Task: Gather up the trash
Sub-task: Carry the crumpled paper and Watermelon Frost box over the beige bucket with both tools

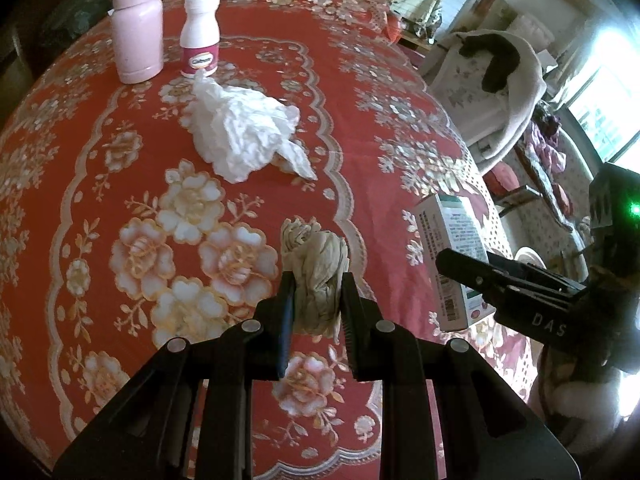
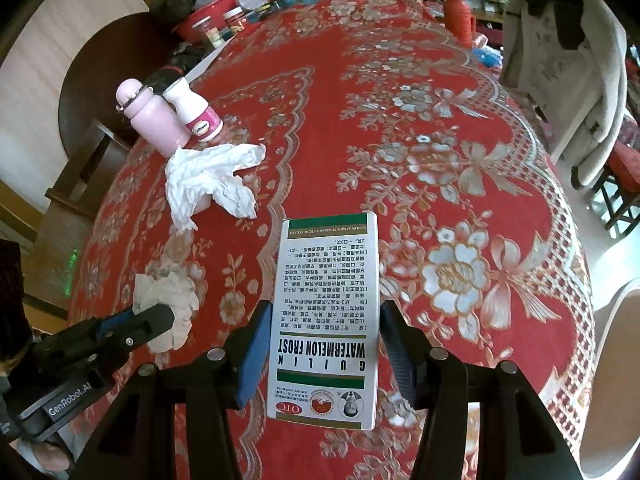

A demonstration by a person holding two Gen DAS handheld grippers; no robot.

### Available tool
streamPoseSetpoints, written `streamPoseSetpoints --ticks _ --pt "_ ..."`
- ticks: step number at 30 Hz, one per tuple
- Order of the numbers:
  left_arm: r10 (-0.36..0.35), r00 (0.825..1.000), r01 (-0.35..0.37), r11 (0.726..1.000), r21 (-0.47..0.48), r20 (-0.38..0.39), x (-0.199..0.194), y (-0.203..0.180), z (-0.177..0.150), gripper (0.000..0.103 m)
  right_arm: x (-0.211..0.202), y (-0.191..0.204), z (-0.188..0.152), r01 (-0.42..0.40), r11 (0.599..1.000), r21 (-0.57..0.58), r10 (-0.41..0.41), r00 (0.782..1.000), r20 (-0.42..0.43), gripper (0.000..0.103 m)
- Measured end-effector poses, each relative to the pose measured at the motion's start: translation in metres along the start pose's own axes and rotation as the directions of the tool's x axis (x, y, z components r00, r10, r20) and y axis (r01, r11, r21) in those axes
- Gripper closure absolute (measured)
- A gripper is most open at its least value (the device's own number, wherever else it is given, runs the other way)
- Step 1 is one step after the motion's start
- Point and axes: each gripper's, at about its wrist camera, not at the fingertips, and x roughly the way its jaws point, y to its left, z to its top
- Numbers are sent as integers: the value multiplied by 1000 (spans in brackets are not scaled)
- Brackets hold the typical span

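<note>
My left gripper point(image 1: 318, 300) is shut on a crumpled beige tissue wad point(image 1: 318, 268) just above the red flowered tablecloth point(image 1: 360, 100). In the right wrist view this gripper point(image 2: 160, 320) sits at the lower left with the wad point(image 2: 168, 296) in it. My right gripper point(image 2: 324, 344) is shut on a white and green medicine box point(image 2: 328, 320), held above the cloth. The box point(image 1: 448, 252) and right gripper point(image 1: 452, 264) also show at the right of the left wrist view. A large crumpled white tissue point(image 1: 244, 128) lies on the cloth farther back, also in the right wrist view point(image 2: 208, 180).
A pink flask point(image 1: 136, 28) and a white pill bottle point(image 1: 200, 36) stand behind the white tissue. The table edge point(image 1: 480, 168) runs along the right, with a chair draped in a grey garment point(image 1: 504, 84) beyond. Clutter and a red bowl point(image 2: 208, 20) sit at the far end.
</note>
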Motion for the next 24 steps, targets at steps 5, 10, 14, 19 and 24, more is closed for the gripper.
streamPoseSetpoints --ticks 5,10,14,19,24 --pt "-4 1000 4 1000 24 -3 -2 -14 -8 84 -10 -10 -12 5 1000 18 -5 1000 9 51" --pt "-8 1000 9 998 55 -12 0 -33 -16 84 -24 -22 -25 10 999 36 -11 1000 23 50" --pt "-18 1000 19 996 88 -15 0 -52 -21 84 -36 -35 -34 19 998 61 -21 999 38 51" --pt "-38 999 41 991 127 -26 4 -79 -27 84 -51 -59 -48 39 994 99 -43 998 43 51" --pt "-59 998 64 985 161 -37 9 -107 -32 84 -67 -82 -58 59 990 128 -66 996 52 51"
